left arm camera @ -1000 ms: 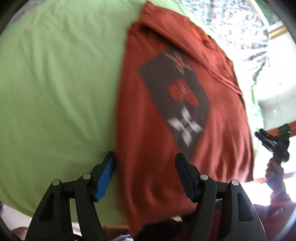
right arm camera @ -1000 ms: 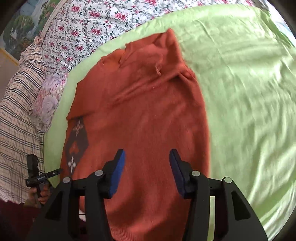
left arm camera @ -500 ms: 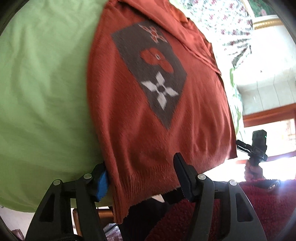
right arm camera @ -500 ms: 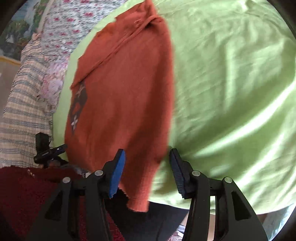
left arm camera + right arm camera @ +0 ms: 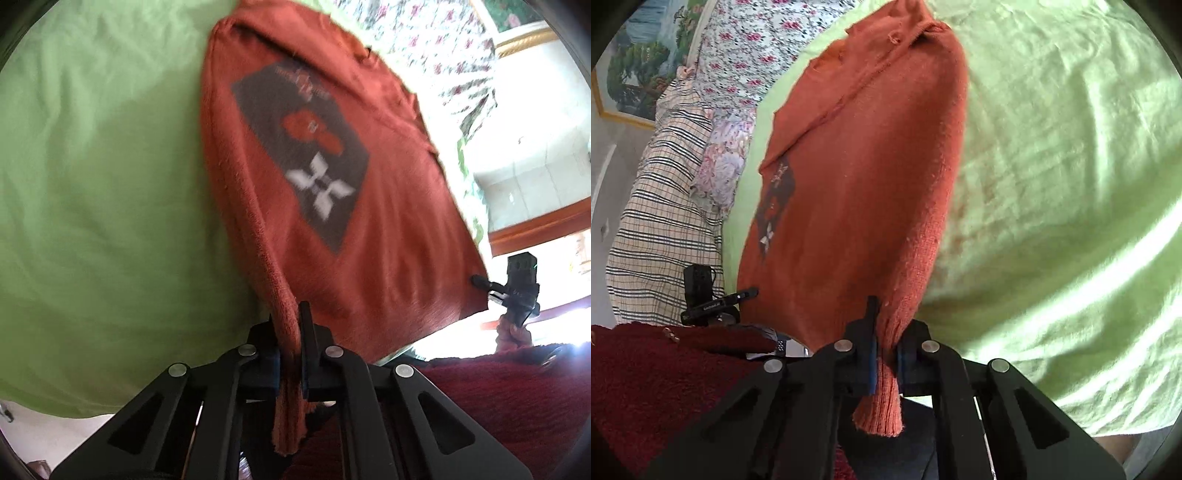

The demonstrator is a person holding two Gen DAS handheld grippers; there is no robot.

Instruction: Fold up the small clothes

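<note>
A rust-orange knit sweater [image 5: 388, 236] with a dark diamond patch lies on a green sheet [image 5: 92, 166]. My left gripper [image 5: 290, 328] is shut on the sweater's left hem corner, which hangs down between its jaws. In the right wrist view the sweater [image 5: 857, 192] stretches away toward its collar. My right gripper [image 5: 884, 332] is shut on the right hem corner, with ribbed hem hanging below the jaws. Each gripper shows small in the other's view: the right one [image 5: 517, 291] and the left one [image 5: 713, 299].
Floral and plaid bedding [image 5: 668, 206] lies beyond the sweater at the left of the right wrist view. A framed picture [image 5: 639, 70] hangs behind. The person's dark red sleeve [image 5: 657, 376] is near the bed's front edge. The green sheet [image 5: 1063, 184] spreads to the right.
Both grippers were open over the sweater's hem. Both have shut on the hem corners and the edge is lifted off the sheet.
</note>
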